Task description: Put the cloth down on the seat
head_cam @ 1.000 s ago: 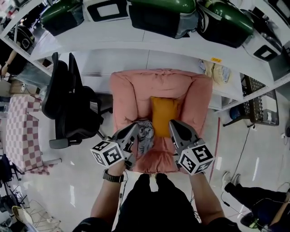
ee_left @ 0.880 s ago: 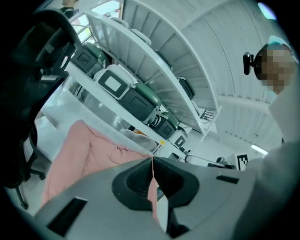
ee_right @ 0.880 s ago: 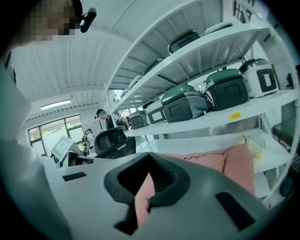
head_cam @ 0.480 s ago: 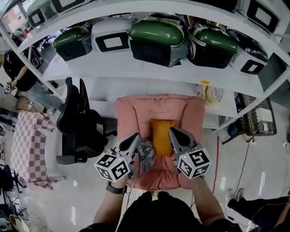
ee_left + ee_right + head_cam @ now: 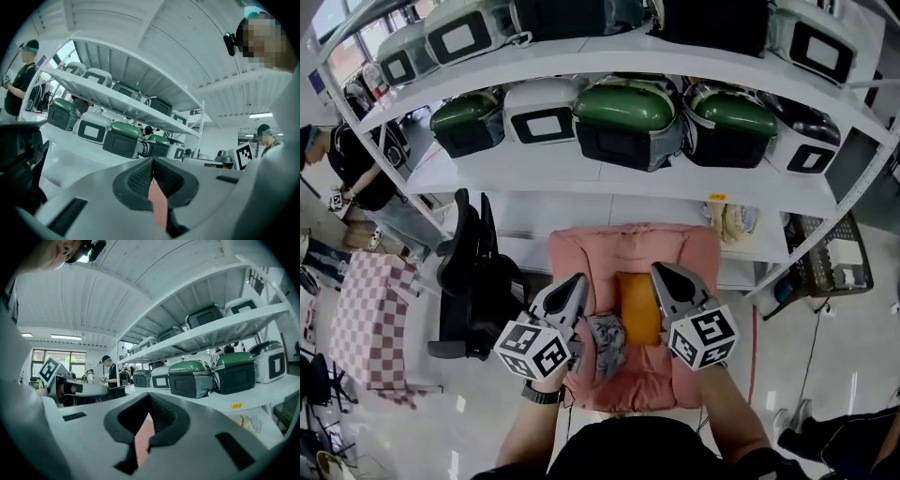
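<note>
Pink armchair (image 5: 619, 239): grey cloth (image 5: 605, 339) lies on the seat, so placement looks done. Left tool (image 5: 577, 279) and right tool (image 5: 662, 270) are closed, empty.

The head view looks steeply down from above the person onto the pink armchair (image 5: 628, 246) and the shelf (image 5: 544, 173) behind it. The left gripper view and the right gripper view sit low, face level, and share with it this near shelf of green cases (image 5: 628, 117).
</note>
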